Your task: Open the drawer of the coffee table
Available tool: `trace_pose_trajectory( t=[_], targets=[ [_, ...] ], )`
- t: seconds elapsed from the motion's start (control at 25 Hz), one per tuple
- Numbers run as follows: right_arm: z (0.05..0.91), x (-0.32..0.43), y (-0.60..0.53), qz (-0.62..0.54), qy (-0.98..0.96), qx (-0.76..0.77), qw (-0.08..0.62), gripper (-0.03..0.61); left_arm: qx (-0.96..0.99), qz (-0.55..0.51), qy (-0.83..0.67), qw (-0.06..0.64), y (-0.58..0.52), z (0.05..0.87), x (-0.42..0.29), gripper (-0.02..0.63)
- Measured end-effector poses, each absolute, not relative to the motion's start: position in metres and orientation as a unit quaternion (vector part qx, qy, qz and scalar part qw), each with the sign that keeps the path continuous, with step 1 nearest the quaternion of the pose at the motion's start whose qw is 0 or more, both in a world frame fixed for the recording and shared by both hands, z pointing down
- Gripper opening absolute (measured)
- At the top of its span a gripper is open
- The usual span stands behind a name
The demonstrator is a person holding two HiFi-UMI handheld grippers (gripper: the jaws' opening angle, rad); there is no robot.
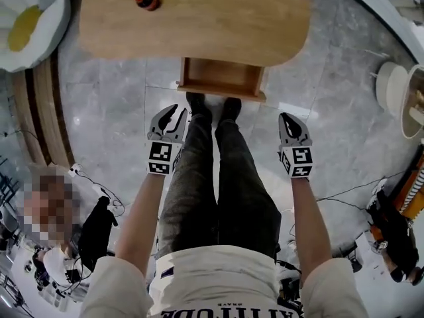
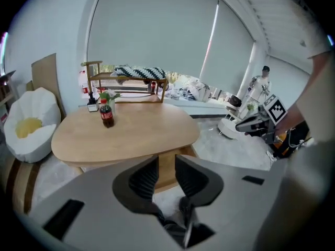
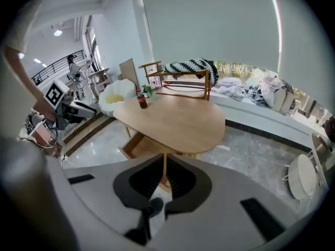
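Left tool [image 1: 176, 111] narrowly apart, empty; right tool [image 1: 287, 118] tight together; both clear of the open drawer [image 1: 222, 79] of the coffee table [image 1: 199, 18]

Small dark cola bottle with a red cap [image 1: 146, 0], and a white daisy-shaped beanbag seat with a yellow centre [image 1: 26, 25] on the grey marble floor [image 1: 344, 124].

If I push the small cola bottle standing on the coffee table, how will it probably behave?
The cola bottle stands upright, tall for its base, so a high push would probably tip it. Its round body could then roll on the smooth coffee table.
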State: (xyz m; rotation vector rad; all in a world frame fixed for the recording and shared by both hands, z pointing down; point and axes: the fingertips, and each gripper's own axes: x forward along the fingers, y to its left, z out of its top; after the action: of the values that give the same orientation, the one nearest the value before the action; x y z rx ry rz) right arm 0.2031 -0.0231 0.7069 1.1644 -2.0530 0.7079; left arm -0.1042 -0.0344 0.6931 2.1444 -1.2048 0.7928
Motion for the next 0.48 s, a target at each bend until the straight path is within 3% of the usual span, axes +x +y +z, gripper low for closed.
trace_pose_trajectory(
  t=[0.48],
  targets=[
    [0.579, 0.186, -0.033, 0.245, -0.825, 0.413, 0.297, 0.02, 0.802, 0.265, -0.464, 0.267, -0.04, 0.569, -0.069, 0.058]
  ],
)
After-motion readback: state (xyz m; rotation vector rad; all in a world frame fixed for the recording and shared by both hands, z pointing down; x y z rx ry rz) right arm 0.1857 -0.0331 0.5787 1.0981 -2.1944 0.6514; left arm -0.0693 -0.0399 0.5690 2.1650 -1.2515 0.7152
